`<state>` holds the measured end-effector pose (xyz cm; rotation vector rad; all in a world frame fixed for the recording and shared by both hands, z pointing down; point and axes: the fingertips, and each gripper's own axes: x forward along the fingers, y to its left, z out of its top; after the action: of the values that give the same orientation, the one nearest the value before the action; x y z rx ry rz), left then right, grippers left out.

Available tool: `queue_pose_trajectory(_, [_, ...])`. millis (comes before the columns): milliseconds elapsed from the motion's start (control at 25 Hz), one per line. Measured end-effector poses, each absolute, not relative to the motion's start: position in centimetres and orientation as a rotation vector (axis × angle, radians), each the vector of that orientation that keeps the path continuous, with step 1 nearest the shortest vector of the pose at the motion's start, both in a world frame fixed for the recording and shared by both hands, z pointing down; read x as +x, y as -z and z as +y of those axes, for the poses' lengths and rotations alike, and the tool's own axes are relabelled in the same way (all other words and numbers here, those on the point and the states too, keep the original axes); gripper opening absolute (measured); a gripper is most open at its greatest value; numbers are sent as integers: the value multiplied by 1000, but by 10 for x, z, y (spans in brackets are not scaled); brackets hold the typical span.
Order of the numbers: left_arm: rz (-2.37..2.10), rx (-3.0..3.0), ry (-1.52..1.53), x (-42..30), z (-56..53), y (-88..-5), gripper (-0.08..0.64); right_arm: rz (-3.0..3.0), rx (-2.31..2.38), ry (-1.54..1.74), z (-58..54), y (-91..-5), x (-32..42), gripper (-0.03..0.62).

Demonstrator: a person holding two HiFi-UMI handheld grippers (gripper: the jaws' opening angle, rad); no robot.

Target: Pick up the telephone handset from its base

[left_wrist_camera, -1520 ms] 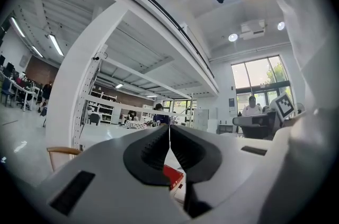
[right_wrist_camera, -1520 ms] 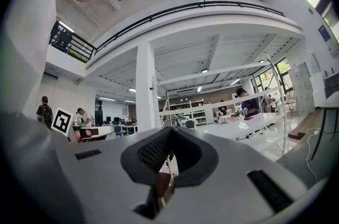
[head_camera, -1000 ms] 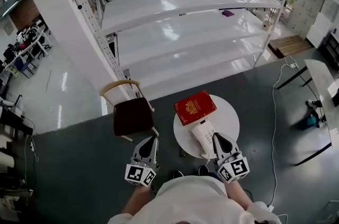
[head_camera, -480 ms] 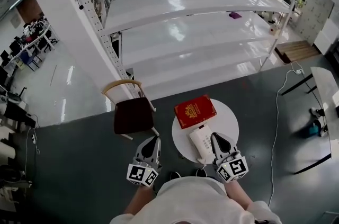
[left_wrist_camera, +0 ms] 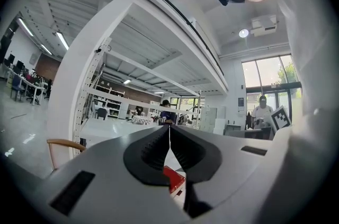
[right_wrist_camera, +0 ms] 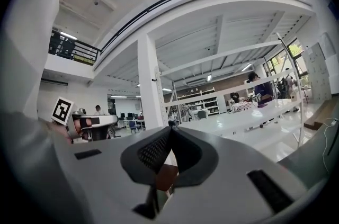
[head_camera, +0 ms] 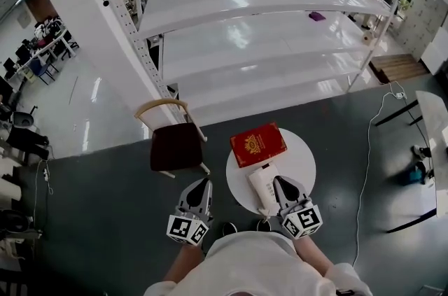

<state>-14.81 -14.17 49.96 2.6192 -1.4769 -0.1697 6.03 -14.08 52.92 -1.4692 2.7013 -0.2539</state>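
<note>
Head view steep from above — both gripper views low, level, toward the same white shelving [head_camera: 266, 1]

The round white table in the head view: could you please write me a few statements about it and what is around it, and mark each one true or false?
1. A red book and a white telephone lie on the round table. True.
2. The chair stands to the right of the table in the head view. False: it stands to the table's left.
3. The left tool has its jaws together with nothing between them. True.
4. The right tool grips the telephone. False: its jaws are together on nothing.
5. The red book lies nearer the person than the telephone. False: the telephone is the nearer one.
</note>
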Motion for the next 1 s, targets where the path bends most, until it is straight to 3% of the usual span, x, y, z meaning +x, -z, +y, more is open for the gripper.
queue_pose_trajectory(640, [-1479, 2585, 106, -145, -143, -509, 21, 2896, -1485, 600, -148, -643, 50, 12])
queue_pose_trajectory(1000, [-1487, 2558, 88, -153, -146, -510, 21, 3021, -1482, 754, -155, -694, 38, 92])
